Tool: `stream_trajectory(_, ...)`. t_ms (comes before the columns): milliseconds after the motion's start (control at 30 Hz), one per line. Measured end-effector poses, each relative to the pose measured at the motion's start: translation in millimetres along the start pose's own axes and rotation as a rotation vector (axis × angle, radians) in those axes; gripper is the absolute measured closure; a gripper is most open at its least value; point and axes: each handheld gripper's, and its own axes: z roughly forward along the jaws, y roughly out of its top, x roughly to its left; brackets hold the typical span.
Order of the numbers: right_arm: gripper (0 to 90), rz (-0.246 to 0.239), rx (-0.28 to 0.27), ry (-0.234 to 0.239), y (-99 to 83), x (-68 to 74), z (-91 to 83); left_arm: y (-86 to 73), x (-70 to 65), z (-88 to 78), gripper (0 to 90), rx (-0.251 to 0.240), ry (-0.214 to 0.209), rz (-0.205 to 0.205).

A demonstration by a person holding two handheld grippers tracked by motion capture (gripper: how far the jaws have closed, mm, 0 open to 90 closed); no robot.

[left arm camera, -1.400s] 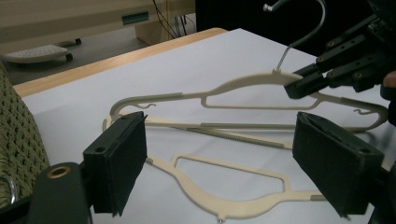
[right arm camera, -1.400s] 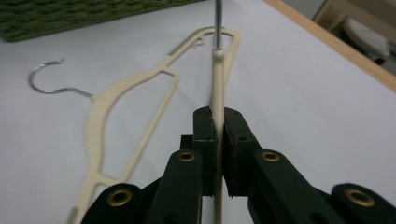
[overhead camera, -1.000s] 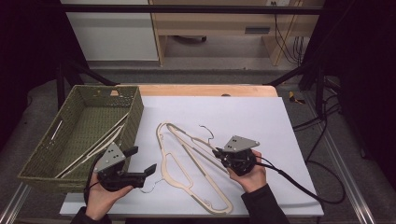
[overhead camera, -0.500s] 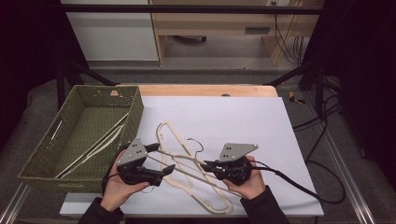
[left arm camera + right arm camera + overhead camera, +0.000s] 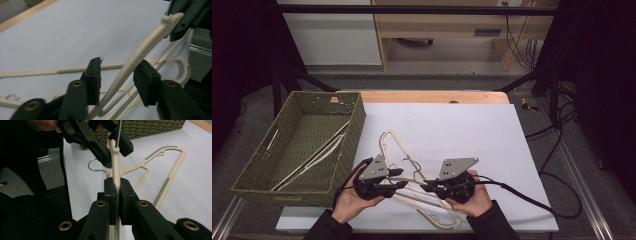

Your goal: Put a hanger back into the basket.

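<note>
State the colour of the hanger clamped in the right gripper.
Cream hanger with grey-green grip strips, clearest in the right gripper view.

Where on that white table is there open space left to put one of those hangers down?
The far and right parts of the white sheet are bare, bordered by the wooden edge. It is crowded near the front, where cream hangers lie beside the green basket.

I find nothing to read here: no words, numbers, brands or signs on anything in front of me.
</note>
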Motion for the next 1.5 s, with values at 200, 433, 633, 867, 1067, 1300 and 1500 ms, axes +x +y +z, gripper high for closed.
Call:
stream_trajectory(200, 83.7, -0.003, -0.001, -0.012, -0.6, -1.0, 1.1, 1.1, -4.3, -2.1, 69.1, 0.038, 0.01, 0.034)
stream_trajectory(433, 71.9, -0.018, -0.021, -0.12, -1.4, -2.3, -0.4, 3.3, -12.3, -3.6, 78.4, 0.034, 0.0, 0.034)
stream_trajectory(633, 57.9, -0.013, -0.05, -0.17, -3.0, -4.7, -0.7, 3.0, -18.6, 0.2, 83.7, 0.035, -0.042, 0.018)
stream_trajectory(867, 43.4, 0.005, -0.076, -0.205, -5.2, -7.1, -6.6, 1.4, -17.9, -0.4, 86.4, 0.026, -0.03, -0.02)
stream_trajectory(1067, 31.5, 0.057, -0.115, -0.253, -11.4, -13.9, -24.4, 2.6, -12.3, -13.0, 86.4, -0.012, 0.02, -0.047)
stream_trajectory(1300, 18.4, 0.127, -0.146, -0.332, -22.7, -24.6, -43.1, 10.8, -10.3, -38.3, 86.4, -0.086, 0.065, -0.063)
stream_trajectory(1500, 13.5, 0.197, -0.2, -0.362, -32.3, -32.3, -56.3, 21.0, -6.6, -68.6, 86.4, -0.152, 0.105, -0.051)
